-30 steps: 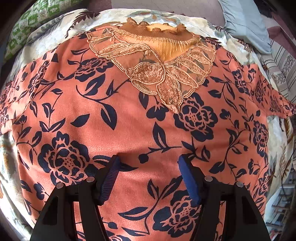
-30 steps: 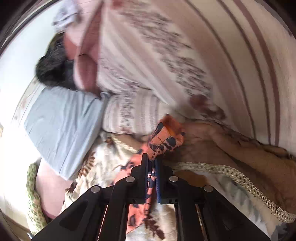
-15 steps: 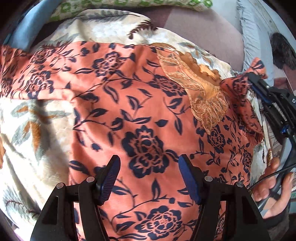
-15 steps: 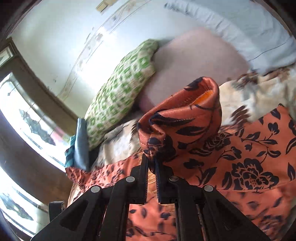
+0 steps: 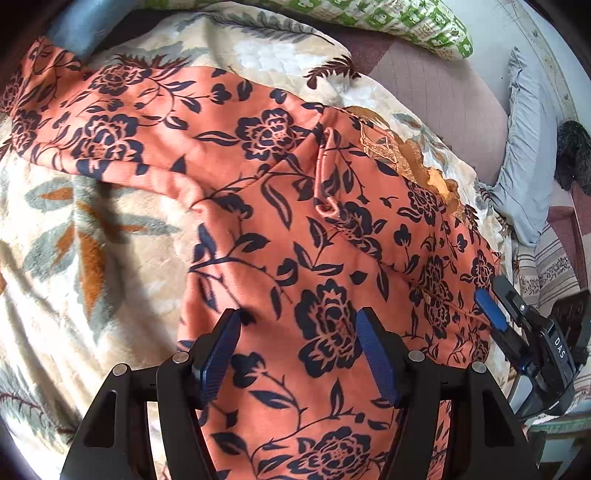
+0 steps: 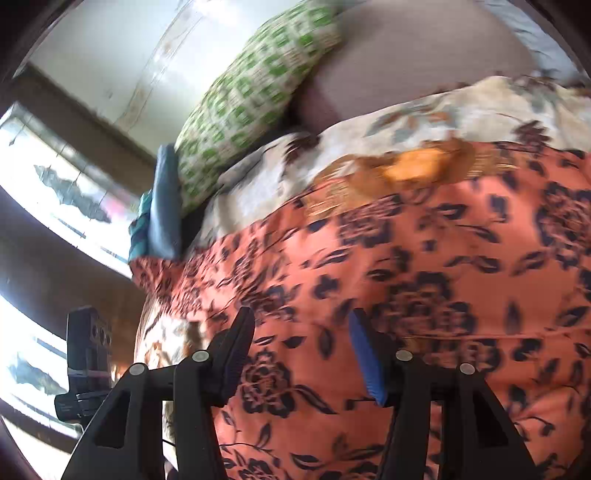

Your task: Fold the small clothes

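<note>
Now the orange floral blouse (image 5: 332, 229) lies spread across the middle of the left wrist view, on the cream floral blanket (image 5: 85, 236). One sleeve runs out to the upper left, the other side is folded over onto the body, seam showing at centre. Gold lace collar (image 5: 424, 166) peeks out at the upper right of the blouse, partly covered by the fold. My left gripper (image 5: 299, 354) hangs over the lower hem area, fingers wide apart, holding nothing. My right gripper (image 5: 495, 314) sits at the right edge of that frame, just beside the blouse's right side. In the right wrist view, blurred, my right gripper (image 6: 301, 354) has its blue pads spread wide, nothing between them, blouse (image 6: 424, 295) below. Green checked pillow (image 5: 388, 22) at the top, grey-blue pillow (image 5: 524, 155) at the right, pink mattress sheet (image 5: 443, 96) between them. Window (image 6: 55, 206) at the left of the right view.
</note>
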{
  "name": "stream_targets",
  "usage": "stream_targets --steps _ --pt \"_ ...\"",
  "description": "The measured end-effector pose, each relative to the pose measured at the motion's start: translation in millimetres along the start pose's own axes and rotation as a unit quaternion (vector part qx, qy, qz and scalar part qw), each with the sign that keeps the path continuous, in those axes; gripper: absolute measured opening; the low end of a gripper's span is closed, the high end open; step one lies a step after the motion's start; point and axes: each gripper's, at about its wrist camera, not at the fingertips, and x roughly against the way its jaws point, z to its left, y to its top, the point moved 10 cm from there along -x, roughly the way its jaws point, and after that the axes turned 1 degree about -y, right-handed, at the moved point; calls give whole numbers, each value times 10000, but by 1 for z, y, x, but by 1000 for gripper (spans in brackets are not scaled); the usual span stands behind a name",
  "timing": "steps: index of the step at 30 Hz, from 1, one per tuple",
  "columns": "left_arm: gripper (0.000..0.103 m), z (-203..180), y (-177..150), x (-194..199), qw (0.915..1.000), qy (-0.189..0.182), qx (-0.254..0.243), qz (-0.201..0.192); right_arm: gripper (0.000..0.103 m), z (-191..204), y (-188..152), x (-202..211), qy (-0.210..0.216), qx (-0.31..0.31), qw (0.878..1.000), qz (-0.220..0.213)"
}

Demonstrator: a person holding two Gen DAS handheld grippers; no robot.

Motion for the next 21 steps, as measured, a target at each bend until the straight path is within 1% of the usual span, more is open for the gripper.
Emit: stream_targets --steps 2,3,4,6,7,8,9,10,11,12,13,14,15,16,17,18,19,20,21 --pt "64 -8 8 -18 9999 -57 85 103 58 -64 6 32 -170 -839 9959 -305" --pt "64 -11 13 -25 9997 -128 144 132 57 -96 4 47 -218 -1331 9899 -432" --pt "65 -15 18 -33 9995 -193 211 161 57 -127 -1 60 -176 -1848 9809 -573" --pt "66 -20 28 -48 9988 -249 357 217 57 -178 -11 82 29 -2766 9571 -861" --pt "66 -22 33 -57 9986 -236 401 257 57 -197 -14 88 148 -3111 9449 -1005" --pt "66 -22 38 -66 9985 -157 439 285 57 -211 -15 90 242 -3352 9352 -1114" --pt "64 -21 43 -73 9984 -74 494 268 55 -220 -13 91 361 -3501 9282 -1204" --pt "64 -21 51 -77 9983 -28 554 192 55 -225 -9 88 479 -3596 9235 -1248" --pt "58 -21 57 -76 9983 36 573 85 55 -230 -6 85 450 -3723 9186 -1246" --pt "26 -24 64 -73 9985 128 541 -15 55 -233 -3 85 468 -3894 9102 -1329" --pt "11 -27 66 -69 9986 109 525 -21 53 -232 3 86 613 -3964 9043 -1462" --pt "10 -30 67 -64 9983 -8 578 -25 30 -229 11 89 637 -3880 9067 -1525" --pt "11 -30 66 -58 9982 12 591 -78 6 -223 20 96 588 -3640 9161 -1575" --pt "12 -30 63 -54 9985 110 524 -133 6 -215 27 105 525 -3334 9265 -1661" --pt "13 -28 61 -53 9986 203 457 -181 6 -208 30 113 345 -3029 9370 -1707" --pt "13 -24 58 -55 9983 348 432 -194 6 -205 28 118 113 -2781 9460 -1660" --pt "14 -19 55 -62 9978 472 435 -142 6 -208 22 113 -141 -2625 9532 -1492" --pt "14 -15 51 -71 9973 579 459 -15 6 -217 11 105 -439 -2568 9580 -1200" --pt "14 -9 45 -79 9963 699 493 128 7 -229 -3 94 -661 -2619 9586 -901"
